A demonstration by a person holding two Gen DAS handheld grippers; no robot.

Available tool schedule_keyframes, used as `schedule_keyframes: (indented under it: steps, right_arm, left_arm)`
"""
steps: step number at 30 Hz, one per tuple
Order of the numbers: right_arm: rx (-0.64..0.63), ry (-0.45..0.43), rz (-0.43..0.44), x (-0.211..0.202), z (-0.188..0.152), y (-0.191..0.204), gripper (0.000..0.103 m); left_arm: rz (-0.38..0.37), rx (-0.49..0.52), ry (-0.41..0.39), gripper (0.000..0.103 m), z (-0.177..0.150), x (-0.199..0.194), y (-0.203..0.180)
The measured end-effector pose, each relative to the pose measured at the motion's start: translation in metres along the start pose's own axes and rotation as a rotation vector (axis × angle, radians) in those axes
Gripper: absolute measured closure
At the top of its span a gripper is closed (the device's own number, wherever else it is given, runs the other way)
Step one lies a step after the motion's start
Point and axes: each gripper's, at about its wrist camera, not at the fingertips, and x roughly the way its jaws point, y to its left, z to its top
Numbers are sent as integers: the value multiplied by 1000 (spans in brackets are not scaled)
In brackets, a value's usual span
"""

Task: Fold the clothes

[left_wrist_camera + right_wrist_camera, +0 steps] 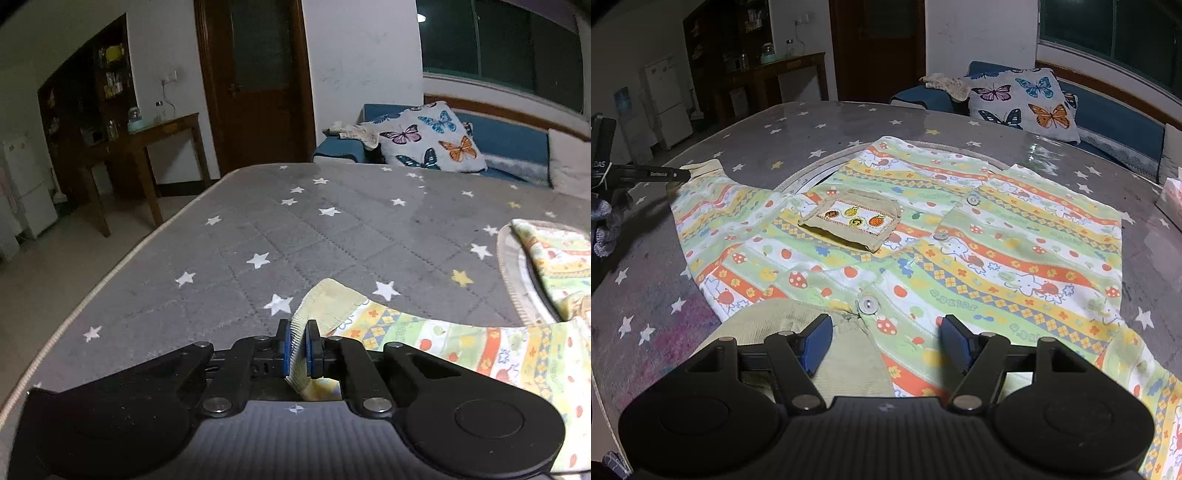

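grey star-print mattress point(236, 236) carries the child's patterned shirt point(960, 236), spread flat ahead of the right claw point(882, 343), whose jaws stand wide above the collar; the left claw point(298, 347) pinches the sleeve cuff point(332, 299), likely to fold it inward; the shirt's near hem is cut off

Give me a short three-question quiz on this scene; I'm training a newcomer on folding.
1. True or false: the left hand-held gripper is shut on the shirt's sleeve cuff.
2. The right hand-held gripper is: A open above the shirt; B shut on the collar; C out of view.
3. Fill in: the pocket shows embroidered ____.

Key: 1 true; 2 A; 3 fruit.
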Motion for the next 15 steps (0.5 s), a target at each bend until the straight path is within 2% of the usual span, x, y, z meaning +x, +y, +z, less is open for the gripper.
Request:
schedule_keyframes:
  steps: [3,10,14,15]
  right_arm:
    - [9,-19,-15,-6,3,-2,36]
    - [17,-54,49,-6,12,9,36]
    - [-17,-25,59,1,9,21,36]
    - [-25,-12,58,2,6,22,36]
  left_arm:
    - [8,19,19,92,-1,5,-4]
    - [35,7,29,85,-1,1,2]
    - [40,-1,32,82,-2,-7,4]
    - [42,-7,32,75,-3,-10,5]
